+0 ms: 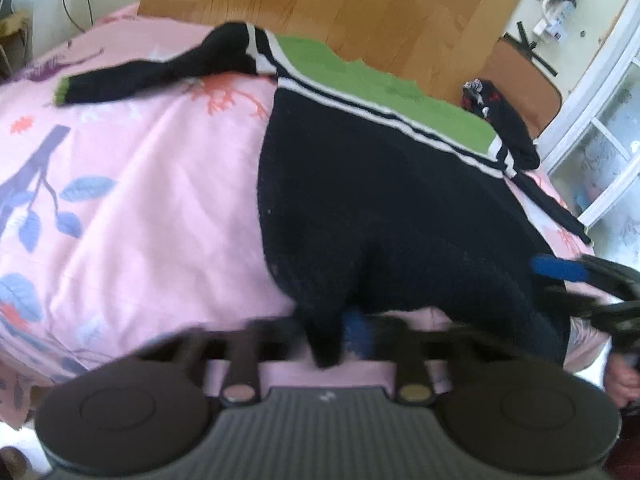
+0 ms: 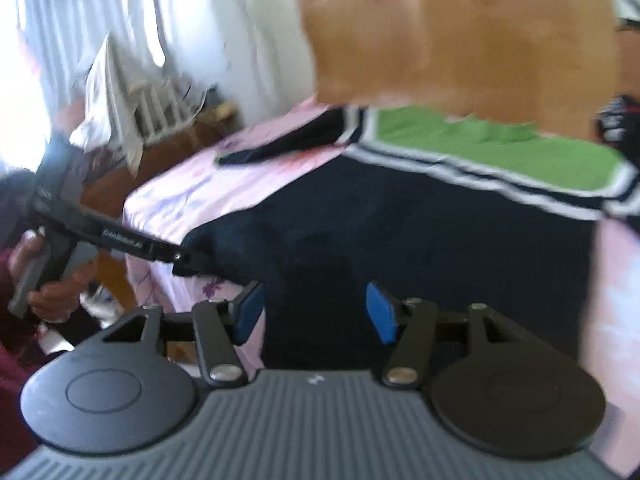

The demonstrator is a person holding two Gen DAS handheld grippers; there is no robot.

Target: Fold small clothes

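A black knitted sweater (image 1: 380, 208) with a green band (image 1: 360, 80) and white stripes lies spread on a pink patterned bedsheet (image 1: 140, 200). One sleeve (image 1: 160, 76) stretches out to the left. My left gripper (image 1: 340, 336) is shut on a pinch of the sweater's near hem. The right wrist view shows this left gripper (image 2: 188, 262) gripping the sweater (image 2: 400, 240) at its near left corner. My right gripper (image 2: 316, 312) stands open just above the near hem, its blue pads (image 2: 382, 314) apart and not pressing the cloth. It appears as the right gripper (image 1: 560, 276) at the sweater's right edge.
A wooden panel (image 1: 340, 4) stands behind the bed. A brown chair (image 1: 524, 88) with a dark garment on it sits at the far right, beside a white glass-fronted cabinet (image 1: 600, 140). A radiator with newspapers (image 2: 160, 108) is left of the bed. A person's hand (image 2: 52, 292) holds the left gripper.
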